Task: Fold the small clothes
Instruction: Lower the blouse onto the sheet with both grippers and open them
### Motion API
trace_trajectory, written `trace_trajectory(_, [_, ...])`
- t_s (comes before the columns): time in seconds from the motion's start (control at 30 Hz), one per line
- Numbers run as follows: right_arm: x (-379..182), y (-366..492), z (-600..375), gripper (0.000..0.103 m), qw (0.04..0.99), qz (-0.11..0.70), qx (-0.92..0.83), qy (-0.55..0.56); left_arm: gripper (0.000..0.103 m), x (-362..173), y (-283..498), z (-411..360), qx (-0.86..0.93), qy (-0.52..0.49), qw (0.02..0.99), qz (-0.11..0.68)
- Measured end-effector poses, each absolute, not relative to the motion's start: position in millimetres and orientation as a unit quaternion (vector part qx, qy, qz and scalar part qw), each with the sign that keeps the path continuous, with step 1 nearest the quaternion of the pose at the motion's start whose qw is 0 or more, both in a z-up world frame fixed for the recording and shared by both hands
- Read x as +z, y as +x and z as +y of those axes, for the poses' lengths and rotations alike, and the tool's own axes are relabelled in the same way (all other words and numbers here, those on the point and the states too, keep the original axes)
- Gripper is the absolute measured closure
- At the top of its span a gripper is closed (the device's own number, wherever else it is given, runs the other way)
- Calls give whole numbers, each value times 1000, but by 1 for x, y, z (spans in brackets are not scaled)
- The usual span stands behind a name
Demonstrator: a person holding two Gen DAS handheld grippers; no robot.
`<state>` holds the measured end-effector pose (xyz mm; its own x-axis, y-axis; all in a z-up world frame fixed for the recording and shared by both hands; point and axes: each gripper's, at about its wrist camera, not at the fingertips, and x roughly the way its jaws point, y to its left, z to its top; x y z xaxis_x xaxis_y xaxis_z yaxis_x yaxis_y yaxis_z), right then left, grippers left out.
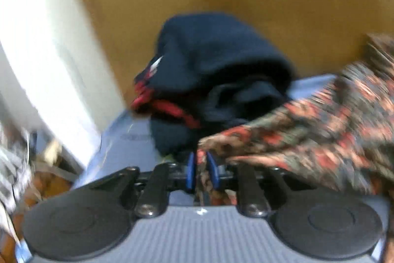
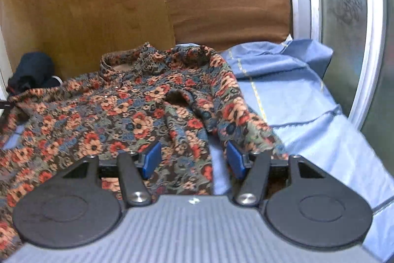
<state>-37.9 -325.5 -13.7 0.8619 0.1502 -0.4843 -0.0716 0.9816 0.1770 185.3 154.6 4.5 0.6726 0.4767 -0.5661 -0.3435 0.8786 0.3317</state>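
A floral shirt [image 2: 128,110] in red, orange and blue lies spread on the light blue cloth [image 2: 307,115], collar at the back. My right gripper [image 2: 193,159] is open, its blue pads either side of a fold of the shirt's right edge. My left gripper [image 1: 202,170] is shut on a pinch of the floral shirt [image 1: 320,130], which stretches off to the right in the blurred left wrist view.
A dark navy garment with red trim [image 1: 216,70] is piled at the back left; it also shows in the right wrist view [image 2: 32,73]. A wooden board [image 2: 86,4] and a brown cushion [image 2: 229,11] stand behind. A white door frame [image 2: 305,4] is at right.
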Motion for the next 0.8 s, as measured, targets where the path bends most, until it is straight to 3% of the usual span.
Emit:
trace_trajectory(0.07, [-12,-42,-321,42,963,251,71,72,73,15,169,160,202,63,919,333])
trace_trajectory(0.2, [-13,-52,-317,40,966,242,80,52,26,36,109,161,110,40,936,331])
trace_trajectory(0.47, [-25,-59,-331,38,963,252,54,81,8,44,11,102,-114,22,922,370])
trace_trajectory(0.63, [-30,-71,-331,38,962,255,55,83,9,17,24,65,-113,56,907,402])
trace_trajectory(0.67, [-31,-75,-332,38,962,254,54,81,14,7,33,64,-104,64,902,415])
trace_trajectory(0.7, [-31,-78,-333,37,963,254,52,79,30,-2,39,60,-90,76,896,427])
trace_trajectory(0.8, [-34,-90,-339,34,964,251,41,74,66,-17,41,69,-77,65,891,442])
